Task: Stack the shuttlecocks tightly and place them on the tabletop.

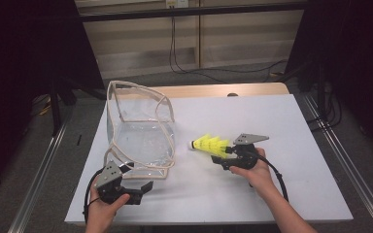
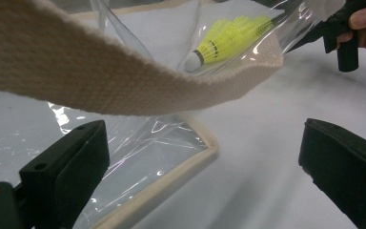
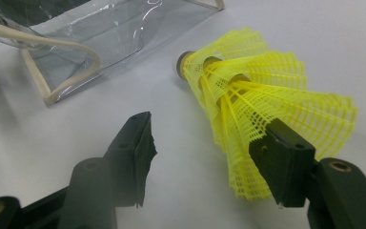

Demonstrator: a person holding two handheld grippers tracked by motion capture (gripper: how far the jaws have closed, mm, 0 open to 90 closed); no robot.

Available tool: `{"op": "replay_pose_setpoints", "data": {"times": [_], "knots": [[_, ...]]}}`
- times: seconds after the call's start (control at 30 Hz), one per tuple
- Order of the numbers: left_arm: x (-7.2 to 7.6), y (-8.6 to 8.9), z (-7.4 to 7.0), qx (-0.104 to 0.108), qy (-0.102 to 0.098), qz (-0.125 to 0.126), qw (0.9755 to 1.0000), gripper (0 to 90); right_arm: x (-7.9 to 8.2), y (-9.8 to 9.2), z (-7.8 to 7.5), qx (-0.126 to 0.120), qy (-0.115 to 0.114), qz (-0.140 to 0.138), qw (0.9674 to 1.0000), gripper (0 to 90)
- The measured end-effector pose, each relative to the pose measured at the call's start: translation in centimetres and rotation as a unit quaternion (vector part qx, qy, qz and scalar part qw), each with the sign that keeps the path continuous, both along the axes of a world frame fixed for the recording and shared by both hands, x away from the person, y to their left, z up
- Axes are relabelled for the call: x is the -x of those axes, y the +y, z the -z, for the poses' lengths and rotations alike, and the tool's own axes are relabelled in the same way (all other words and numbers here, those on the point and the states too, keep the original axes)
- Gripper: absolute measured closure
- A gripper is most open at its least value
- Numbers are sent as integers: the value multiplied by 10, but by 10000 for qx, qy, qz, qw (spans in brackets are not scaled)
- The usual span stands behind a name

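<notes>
Black fingers of the right gripper rise from the bottom of its own view, spread wide, with a stack of yellow plastic shuttlecocks lying on its side between them. One finger sits against the mesh skirt of the stack; the other stands well clear, and whether the first truly touches the skirt is hard to tell. How many shuttlecocks are nested cannot be counted for certain: at least three cork rings show near the tip.

From the high view the right gripper is held in the person's right hand near the middle of the white tabletop, the shuttlecocks pointing with their white cork toward a clear plastic bag. The bag, trimmed with beige webbing, stands open toward the tabletop's left edge, its walls so transparent that their folds are hard to trace.

The left gripper is in the left hand near the tabletop's front left corner, just beside the bag's lower edge. In its own view the left gripper has its fingers wide apart and holding nothing. A beige webbing strap crosses close to the lens, blurred and cut off at the left edge, hiding much of the bag. Beyond it the shuttlecocks show through the clear plastic.
</notes>
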State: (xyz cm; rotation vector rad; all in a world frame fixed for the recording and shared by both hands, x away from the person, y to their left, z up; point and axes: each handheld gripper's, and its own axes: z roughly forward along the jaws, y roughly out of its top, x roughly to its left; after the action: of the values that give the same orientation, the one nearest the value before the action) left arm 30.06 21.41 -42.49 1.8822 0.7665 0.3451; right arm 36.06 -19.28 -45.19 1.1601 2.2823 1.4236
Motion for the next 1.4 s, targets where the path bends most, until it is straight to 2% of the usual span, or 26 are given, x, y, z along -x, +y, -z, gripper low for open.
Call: {"op": "replay_pose_setpoints", "data": {"times": [0.1,0.47,1.0,1.17,1.4], "knots": [[0,0,0,-14,7,9,10000,32,-1,4,1,110,-6,-4,9999,405],[0,0,0,-6,-2,9,10000,32,-6,12,5,204,-71,149,9997,440],[0,1,0,7,18,3,10000,32,-13,20,7,262,-106,366,9989,491],[-1,1,-1,-28,-30,17,10000,32,-15,22,8,251,-81,428,9987,520],[-1,1,0,6,7,15,10000,31,-17,23,8,240,-60,488,9985,571]]}}
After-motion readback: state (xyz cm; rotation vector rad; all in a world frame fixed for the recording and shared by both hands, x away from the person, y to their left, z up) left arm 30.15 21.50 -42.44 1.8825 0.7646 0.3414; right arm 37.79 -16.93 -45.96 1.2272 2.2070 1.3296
